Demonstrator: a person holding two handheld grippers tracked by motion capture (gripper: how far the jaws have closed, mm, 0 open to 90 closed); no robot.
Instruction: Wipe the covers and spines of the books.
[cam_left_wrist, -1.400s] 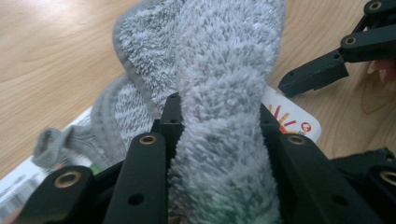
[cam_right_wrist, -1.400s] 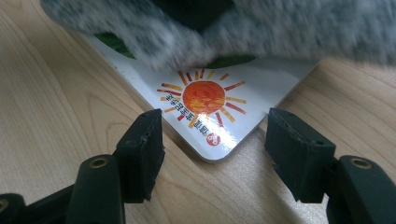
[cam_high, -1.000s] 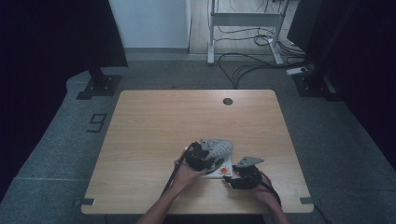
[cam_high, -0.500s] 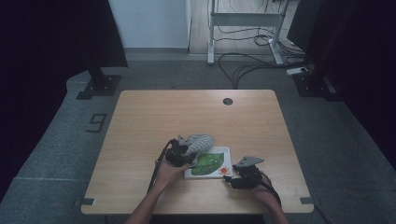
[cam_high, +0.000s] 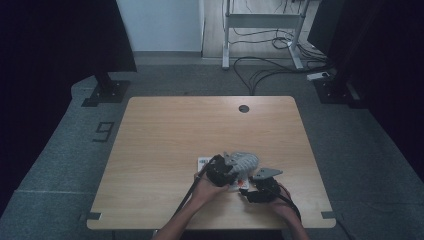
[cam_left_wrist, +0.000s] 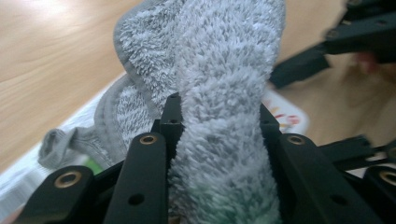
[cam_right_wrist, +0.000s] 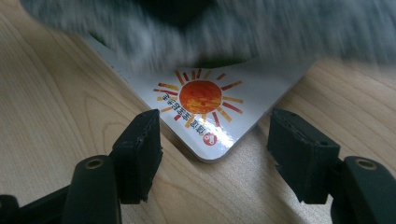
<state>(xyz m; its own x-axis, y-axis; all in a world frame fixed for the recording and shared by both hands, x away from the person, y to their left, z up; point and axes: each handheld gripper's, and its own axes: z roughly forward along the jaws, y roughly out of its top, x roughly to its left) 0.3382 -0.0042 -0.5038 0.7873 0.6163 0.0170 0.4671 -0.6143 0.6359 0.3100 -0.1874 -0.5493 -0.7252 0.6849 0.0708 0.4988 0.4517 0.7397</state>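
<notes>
Left gripper view: the left tongs (cam_left_wrist: 217, 140) are clamped on a bunched grey towel (cam_left_wrist: 219, 84), held over a white picture card (cam_right_wrist: 210, 105) lying on the wooden surface (cam_high: 165, 135) near its front edge. Right gripper view: the right tongs (cam_right_wrist: 224, 154) stand open, jaws on either side of the card's sun-printed corner, not pressing it.

The cloth (cam_left_wrist: 224, 93) is grey terry, thick and fluffy, with a stitched hem. The card (cam_right_wrist: 210, 116) looks glossy and smooth, printed with an orange sun. The counter (cam_high: 165, 135) is pale wood grain, matt. The tongs' pads (cam_right_wrist: 140, 154) are matt black plastic.
</notes>
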